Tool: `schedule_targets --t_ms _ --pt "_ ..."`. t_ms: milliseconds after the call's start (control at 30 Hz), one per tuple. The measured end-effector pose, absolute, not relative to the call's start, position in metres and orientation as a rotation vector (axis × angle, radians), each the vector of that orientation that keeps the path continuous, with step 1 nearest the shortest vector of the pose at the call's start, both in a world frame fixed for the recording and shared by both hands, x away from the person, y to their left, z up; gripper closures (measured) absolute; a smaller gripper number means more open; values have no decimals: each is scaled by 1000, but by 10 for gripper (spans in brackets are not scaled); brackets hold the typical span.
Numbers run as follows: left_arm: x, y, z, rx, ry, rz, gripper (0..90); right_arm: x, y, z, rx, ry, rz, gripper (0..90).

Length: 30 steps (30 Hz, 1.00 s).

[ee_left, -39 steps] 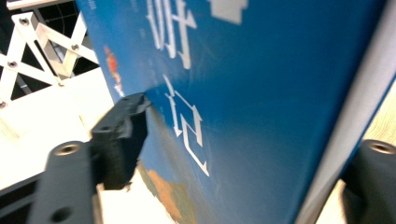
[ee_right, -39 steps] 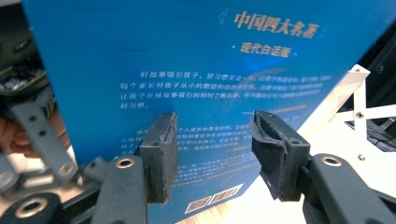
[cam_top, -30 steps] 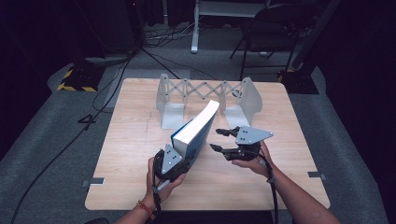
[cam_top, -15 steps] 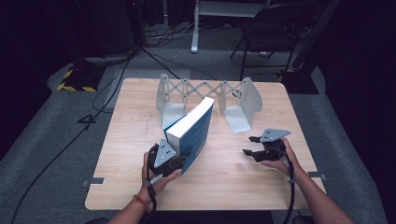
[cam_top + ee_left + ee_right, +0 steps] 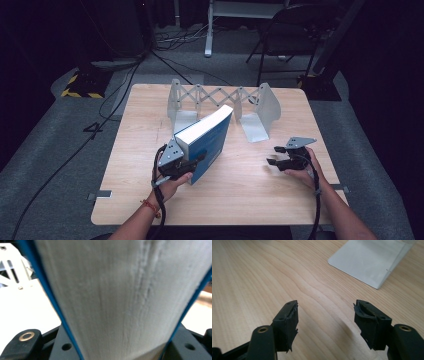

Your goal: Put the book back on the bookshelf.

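A thick blue book is tilting on the table, white page edges up, before the bookend rack.

Looks like lab or recording studio. Lone wooden table on grey carpet, black surroundings. Cables snaking across floor, hazard-striped base at left, folding chair and white stand behind. Tape marks at table edge.
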State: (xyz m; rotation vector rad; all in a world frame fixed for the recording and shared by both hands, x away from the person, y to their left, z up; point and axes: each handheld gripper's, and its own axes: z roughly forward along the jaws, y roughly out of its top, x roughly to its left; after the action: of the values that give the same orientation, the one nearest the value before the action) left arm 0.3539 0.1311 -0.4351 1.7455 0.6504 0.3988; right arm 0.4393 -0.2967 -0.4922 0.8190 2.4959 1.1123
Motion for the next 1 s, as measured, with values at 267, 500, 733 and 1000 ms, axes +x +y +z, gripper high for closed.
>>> schedule_targets --t_ms 267,500,733,1000 --pt "363 104 -436 1756 548 263 598 445 -303 -500 836 2510 1101 360" --pt "357 80 -434 1785 424 168 598 445 -307 -502 832 2512 1127 332" --pt "357 82 -431 1828 353 146 594 444 -306 -501 814 2536 1110 323" --pt "359 85 -430 1848 335 174 591 437 -295 -492 679 2527 1193 356"
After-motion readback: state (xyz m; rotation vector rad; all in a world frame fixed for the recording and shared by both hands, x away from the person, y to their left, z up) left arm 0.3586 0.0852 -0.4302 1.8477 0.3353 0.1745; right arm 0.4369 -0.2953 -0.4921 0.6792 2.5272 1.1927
